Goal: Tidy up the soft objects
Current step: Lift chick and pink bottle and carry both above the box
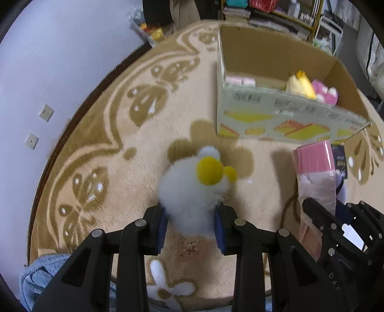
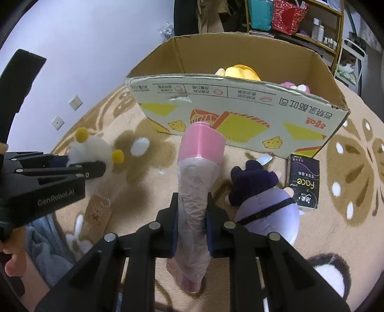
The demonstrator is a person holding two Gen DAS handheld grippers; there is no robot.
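My left gripper [image 1: 192,224] is shut on a fluffy white plush with yellow pompoms [image 1: 192,192], lifted over the patterned rug. From the right wrist, the same plush [image 2: 92,150] shows at left in the left gripper [image 2: 79,163]. My right gripper [image 2: 192,228] is shut on a pink soft item in a clear plastic bag [image 2: 195,182], squeezing the wrapped part. That pink item [image 1: 314,168] also shows at right in the left wrist view, held by the right gripper [image 1: 326,216]. An open cardboard box [image 1: 288,120] [image 2: 240,112] stands ahead, holding a yellow plush [image 1: 300,84] and a pink plush [image 1: 325,92].
A purple plush with a dark hat [image 2: 261,199] and a dark tissue pack [image 2: 303,181] lie on the rug [image 2: 348,240] by the box front. A small tag [image 2: 98,212] lies on the rug. Shelves [image 2: 300,21] stand behind the box. A blue sleeve [image 1: 38,276] is at lower left.
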